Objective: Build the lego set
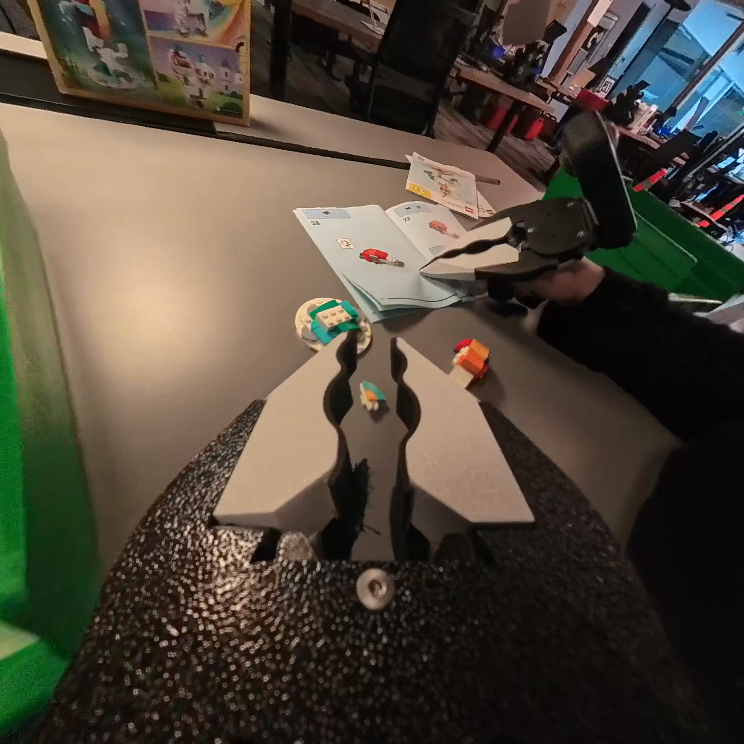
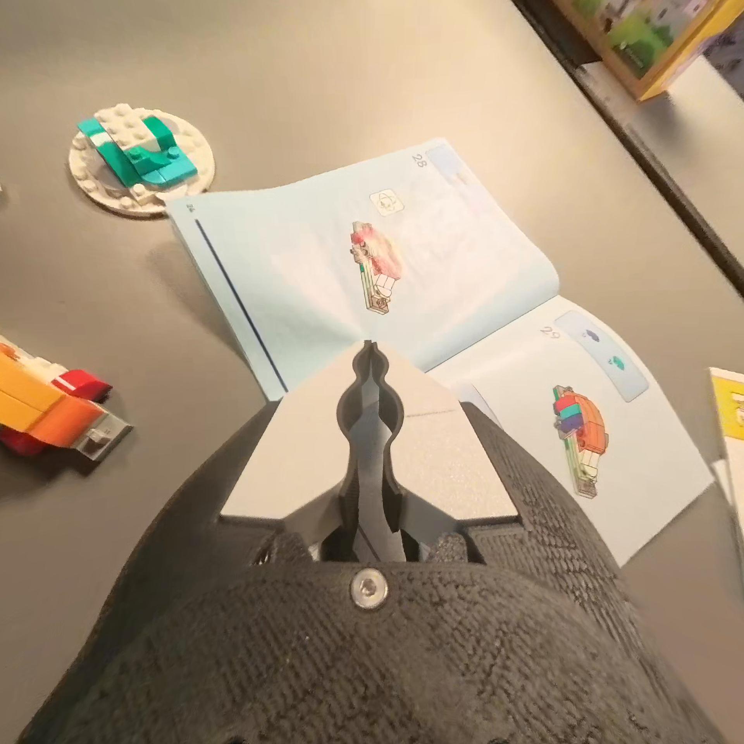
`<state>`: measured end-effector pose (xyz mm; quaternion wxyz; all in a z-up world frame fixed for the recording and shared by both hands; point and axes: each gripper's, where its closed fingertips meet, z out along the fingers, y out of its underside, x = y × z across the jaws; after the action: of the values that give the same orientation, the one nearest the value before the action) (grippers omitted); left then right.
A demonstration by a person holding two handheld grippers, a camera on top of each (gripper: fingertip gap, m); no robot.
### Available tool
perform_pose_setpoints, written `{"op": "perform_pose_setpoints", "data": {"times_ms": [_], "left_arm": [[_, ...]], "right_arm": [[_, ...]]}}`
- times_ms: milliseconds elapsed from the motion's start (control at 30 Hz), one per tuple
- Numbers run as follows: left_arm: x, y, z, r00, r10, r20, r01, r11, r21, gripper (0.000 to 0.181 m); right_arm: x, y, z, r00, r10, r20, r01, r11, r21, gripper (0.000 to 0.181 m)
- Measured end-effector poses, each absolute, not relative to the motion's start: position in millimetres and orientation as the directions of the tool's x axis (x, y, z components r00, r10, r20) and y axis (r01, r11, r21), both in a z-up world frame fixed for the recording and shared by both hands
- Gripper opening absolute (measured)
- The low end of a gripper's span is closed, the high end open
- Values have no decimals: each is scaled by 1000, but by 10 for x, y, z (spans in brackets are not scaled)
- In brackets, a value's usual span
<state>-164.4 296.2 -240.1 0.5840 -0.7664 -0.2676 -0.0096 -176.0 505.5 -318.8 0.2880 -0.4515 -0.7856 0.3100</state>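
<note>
My left gripper (image 1: 372,338) is open and empty, hovering over the grey table (image 1: 161,261). A small teal, orange and white piece (image 1: 372,394) lies on the table below the gap between its fingers. A round white plate with a teal and white build (image 1: 332,320) sits just beyond its left fingertip; it also shows in the right wrist view (image 2: 141,157). An orange, red and white build (image 1: 471,360) lies to the right, also in the right wrist view (image 2: 48,406). My right gripper (image 2: 368,343) is shut on a page edge of the open instruction booklet (image 2: 322,261).
The set's box (image 1: 149,52) stands at the table's far left edge. A second leaflet (image 1: 443,181) lies beyond the booklet. A person's dark sleeve (image 1: 644,342) crosses the right side. A green bin (image 1: 664,249) stands off the table at right. The left gripper's tips are roughly 25 centimetres from the right gripper's.
</note>
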Motion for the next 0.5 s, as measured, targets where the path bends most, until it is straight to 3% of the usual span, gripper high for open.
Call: {"op": "perform_pose_setpoints", "data": {"times_ms": [67, 167, 233, 367, 500], "left_arm": [[-1621, 2913, -2409, 862, 380, 336, 422, -170, -890, 15], [-1428, 2975, -2274, 850, 198, 487, 515, -124, -848, 15], [-1380, 3001, -2243, 850, 137, 508, 524, -131, -842, 17], [-1267, 3058, -2345, 895, 120, 430, 446, -230, -865, 14], [-886, 3209, -2528, 935, -1, 356, 331, -361, -872, 9]], "right_arm": [[-1761, 5061, -3190, -381, 921, 82, 586, 309, -749, 0], [-1766, 5064, -3188, -331, 943, 12, 644, 236, -728, 0], [-1796, 5068, -3110, -285, 958, 16, 634, 201, -747, 11], [-1802, 5110, -2492, -146, 983, 108, 345, 152, -926, 19], [-1606, 5286, -2331, 15, 996, 93, 170, 89, -982, 30]]}}
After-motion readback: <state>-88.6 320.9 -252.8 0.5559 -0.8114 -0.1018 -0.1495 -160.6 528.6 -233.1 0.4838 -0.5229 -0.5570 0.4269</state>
